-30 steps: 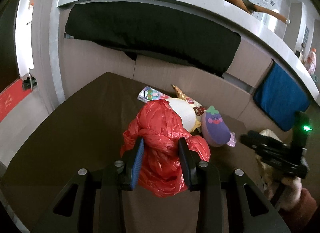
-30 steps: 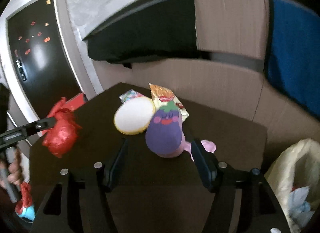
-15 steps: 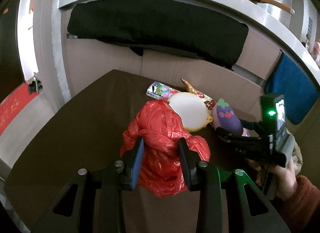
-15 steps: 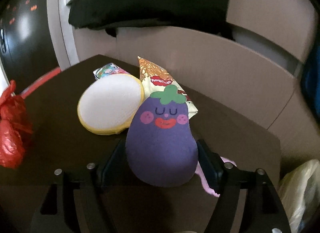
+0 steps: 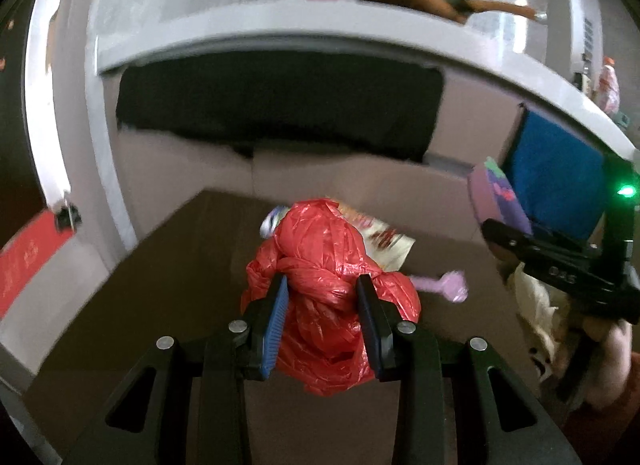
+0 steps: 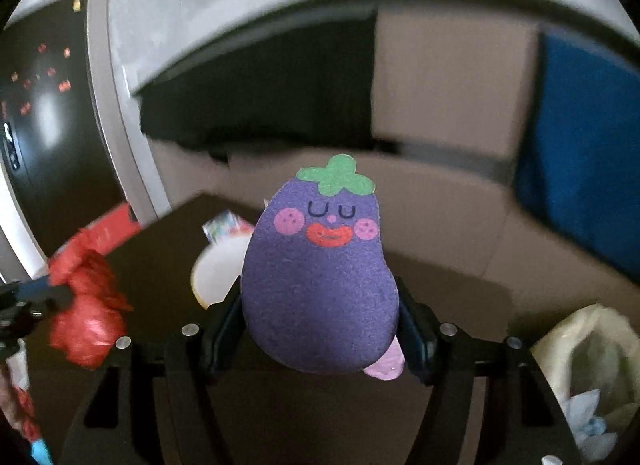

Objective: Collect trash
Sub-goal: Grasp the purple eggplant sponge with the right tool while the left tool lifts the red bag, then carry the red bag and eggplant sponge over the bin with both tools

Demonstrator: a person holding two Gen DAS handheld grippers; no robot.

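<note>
Left wrist view: left claw (image 5: 322, 319) is clamped on a knotted red plastic bag (image 5: 326, 285), fingers pressing the twisted neck from both sides. Bag's long axis runs roughly away from the camera, bulging top pointing forward, loose tail hanging below the fingers. Contents of the bag cannot be seen; it is tied shut. It is held above the dark brown counter (image 5: 168, 265). Behind it on the counter lie a printed snack wrapper (image 5: 384, 235) and a pink item (image 5: 448, 283), just beside the bag's right edge in this view. A small colourful packet (image 5: 270, 221) peeks out at the bag's left.

Right wrist view: right claw (image 6: 320, 315) grips a purple eggplant-shaped sponge (image 6: 320, 277), fingers pinching its lower flanks. Sponge stands upright, long axis vertical, green leafy cap on top, printed face turned to the camera. A pink piece (image 6: 386, 363) sticks out under its lower right edge. It is lifted off the counter (image 6: 168, 249). Behind it rest a round white pad with yellow rim (image 6: 218, 271) and the colourful packet (image 6: 226, 225).

Lower right in this view, a pale yellowish bag (image 6: 592, 349) sits open beside the counter; crumpled whitish-blue paper (image 6: 588, 421) lies inside. The red bag (image 6: 86, 313) shows at far left, blurred.
</note>
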